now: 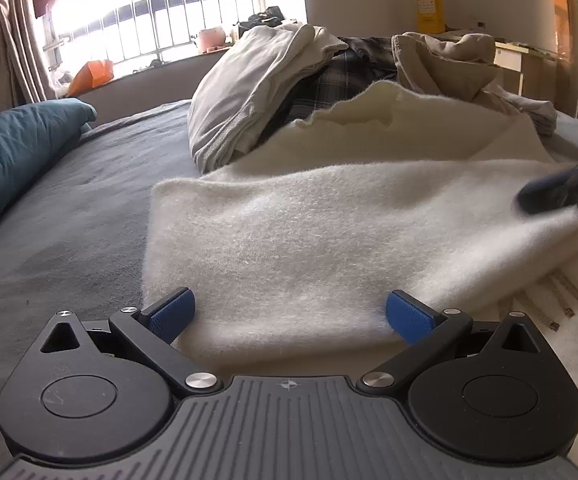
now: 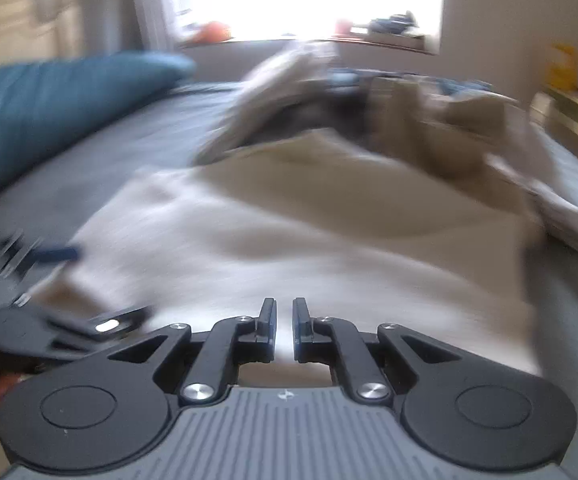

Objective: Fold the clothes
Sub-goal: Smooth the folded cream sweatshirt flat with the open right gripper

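Wide apart stood the jaws of the left gripper [image 1: 289, 314], its blue pads [image 1: 171, 314] on either side of the near edge of a white fleece [image 1: 309, 232], neither pad pressing on it. On the right gripper [image 2: 285, 324] the jaws stood nearly closed, only a thin slit between them; the blurred right view did not show any cloth pinched there. That gripper hung low over the fleece, which lay spread on the grey bed [image 1: 69, 208], one layer folded over another, with a small striped label [image 1: 561, 304] showing at its right edge. In the left view the right gripper appeared as a dark blur at the fleece's right side. Beyond the fleece lay a heap of unfolded clothes [image 1: 257, 76]: pale grey, dark plaid and beige pieces. A teal pillow [image 1: 17, 156] lay along the bed's left edge. Farther back, a bright barred window [image 1: 177, 12] and a yellow box [image 1: 429, 12] on a desk.
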`<state>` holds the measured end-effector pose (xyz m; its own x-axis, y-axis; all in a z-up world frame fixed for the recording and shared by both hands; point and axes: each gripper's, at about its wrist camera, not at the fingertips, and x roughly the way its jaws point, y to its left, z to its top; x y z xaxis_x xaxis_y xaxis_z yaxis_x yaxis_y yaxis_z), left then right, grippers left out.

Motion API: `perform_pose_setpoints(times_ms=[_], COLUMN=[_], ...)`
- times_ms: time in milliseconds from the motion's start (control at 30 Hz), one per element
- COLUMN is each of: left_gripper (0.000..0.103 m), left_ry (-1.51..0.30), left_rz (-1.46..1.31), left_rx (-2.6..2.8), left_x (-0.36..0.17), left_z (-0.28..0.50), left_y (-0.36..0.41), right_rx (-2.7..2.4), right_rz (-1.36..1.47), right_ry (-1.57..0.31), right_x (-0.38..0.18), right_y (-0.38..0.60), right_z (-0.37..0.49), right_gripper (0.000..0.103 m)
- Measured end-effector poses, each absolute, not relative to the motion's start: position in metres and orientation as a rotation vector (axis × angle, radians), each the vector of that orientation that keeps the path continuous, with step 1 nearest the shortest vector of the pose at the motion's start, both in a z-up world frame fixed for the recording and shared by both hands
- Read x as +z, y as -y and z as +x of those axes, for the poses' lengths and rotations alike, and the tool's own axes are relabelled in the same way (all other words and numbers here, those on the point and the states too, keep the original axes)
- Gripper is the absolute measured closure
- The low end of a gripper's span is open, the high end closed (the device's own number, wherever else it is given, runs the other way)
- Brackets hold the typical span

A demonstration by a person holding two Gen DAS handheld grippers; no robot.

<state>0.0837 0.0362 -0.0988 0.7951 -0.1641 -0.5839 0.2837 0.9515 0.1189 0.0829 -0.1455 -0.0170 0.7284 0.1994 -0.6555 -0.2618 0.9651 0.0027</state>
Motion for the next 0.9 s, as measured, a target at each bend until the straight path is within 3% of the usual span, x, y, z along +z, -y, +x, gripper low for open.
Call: perform_pose_setpoints(times_ms=[300, 467, 500, 700, 833, 900], left_gripper=[0.0, 0.0, 0.0, 0.0, 0.0, 0.0], left_ry=[-0.612, -0.612, -0.612, -0.616, -0.613, -0.611], left_rz=[0.192, 0.177, 0.175, 0.163, 0.161, 0.162], left_rx=[-0.264, -0.263, -0.263, -0.256, -0.257, -0.256], left_x=[-0.098, -0.099, -0.1, -0.1, -0.101, -0.101], left_z=[0.084, 0.084, 0.084, 0.083, 0.083, 0.082], left_y=[-0.041, -0.042, -0.042, -0.042, -0.042, -0.042], right_rx=[0.164, 0.046, 0.032, 0.115, -0.008, -0.066], right_rz=[-0.056, 0.144, 0.178, 0.195, 0.169, 0.301], right_ry=[-0.723, -0.729, -0.718, -0.697, -0.755, -0.752], right_x=[-0.038, -0.033, -0.028, -0.009, -0.031, -0.041], right_y=[0.2, 0.262, 0.264, 0.228, 0.236, 0.267], right_z=[0.076, 0.072, 0.072, 0.105, 0.137, 0.141], right_gripper=[0.097, 0.1, 0.095, 0.096, 0.096, 0.1])
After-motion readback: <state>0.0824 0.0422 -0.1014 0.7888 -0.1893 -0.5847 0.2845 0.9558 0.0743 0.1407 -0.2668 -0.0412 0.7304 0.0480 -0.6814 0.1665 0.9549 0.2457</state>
